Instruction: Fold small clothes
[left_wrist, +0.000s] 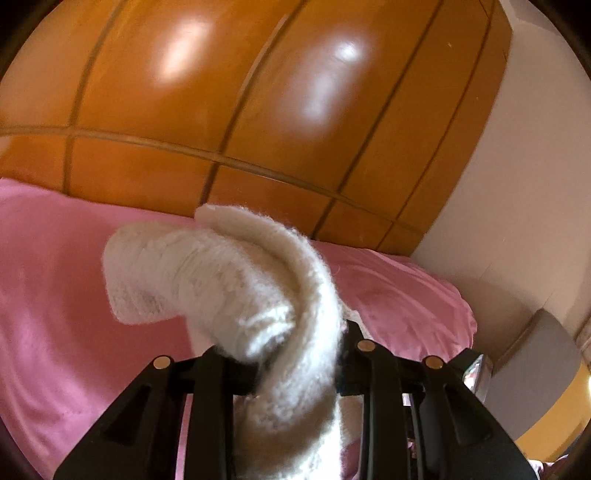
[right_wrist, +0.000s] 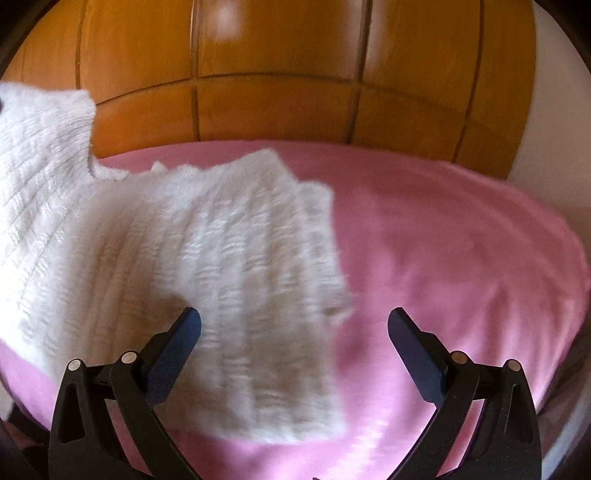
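A white knitted garment (right_wrist: 207, 266) lies partly on the pink bed (right_wrist: 461, 240), with one part lifted at the far left of the right wrist view. My left gripper (left_wrist: 303, 354) is shut on a bunched fold of the same white knit (left_wrist: 229, 273) and holds it above the bed; its fingertips are hidden by the fabric. My right gripper (right_wrist: 295, 332) is open and empty, hovering over the garment's near right edge. Its left finger (right_wrist: 177, 343) is over the knit and its right finger (right_wrist: 417, 350) over bare pink sheet.
An orange wooden wardrobe (left_wrist: 221, 92) stands right behind the bed. A white wall (left_wrist: 517, 184) and a grey piece of furniture (left_wrist: 535, 362) are to the right of the bed. Pink sheet lies bare to the right of the garment.
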